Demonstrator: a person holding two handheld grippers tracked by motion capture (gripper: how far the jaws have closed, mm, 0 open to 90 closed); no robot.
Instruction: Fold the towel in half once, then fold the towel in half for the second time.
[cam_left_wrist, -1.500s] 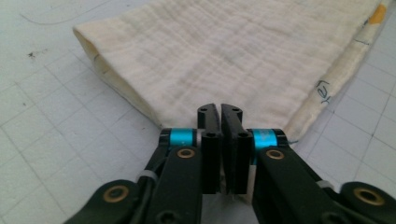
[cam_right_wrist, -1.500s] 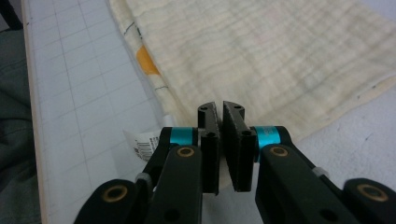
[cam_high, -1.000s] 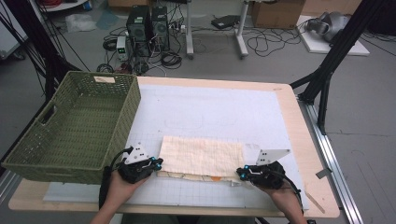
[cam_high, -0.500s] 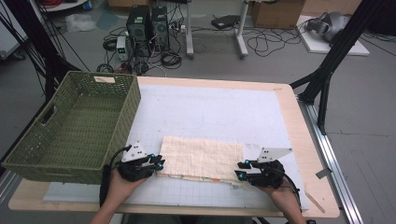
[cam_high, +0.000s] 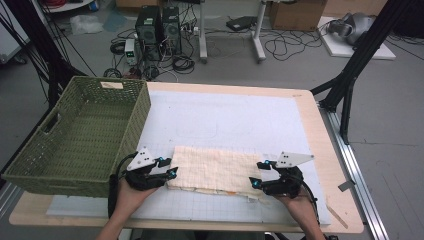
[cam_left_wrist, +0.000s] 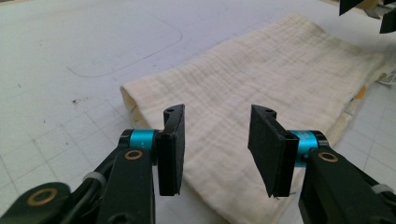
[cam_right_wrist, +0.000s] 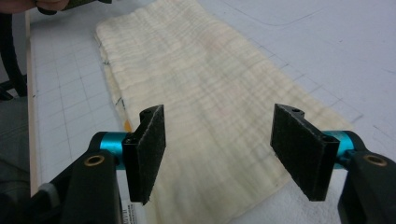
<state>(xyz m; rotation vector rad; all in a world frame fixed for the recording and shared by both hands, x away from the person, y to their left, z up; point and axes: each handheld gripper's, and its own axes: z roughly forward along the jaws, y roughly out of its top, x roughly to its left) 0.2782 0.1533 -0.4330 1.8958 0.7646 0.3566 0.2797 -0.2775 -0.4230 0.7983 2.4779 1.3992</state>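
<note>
Folded cloth (cam_high: 212, 170) lying flat on the tabletop (cam_high: 235, 117), near its front edge and just right of the basket (cam_high: 75, 135). The left gripper (cam_high: 167, 167) sits at the cloth's left end and the right gripper (cam_high: 258, 174) at its right end. Both sets of fingers have just been opening; they now stand apart, nothing pinched, with the cloth below and ahead of each pair. In the left gripper view the pads (cam_left_wrist: 172, 148) hover over the folded corner; in the right gripper view the pads (cam_right_wrist: 147, 151) straddle the near end. Risks, as judged: the freed fold may spring open and lose its square shape. A later grasp may catch only the top layer, so the lower layers, visible as a ragged front edge, would drag or unfold. A finger pulled back low could also snag the hem.
</note>
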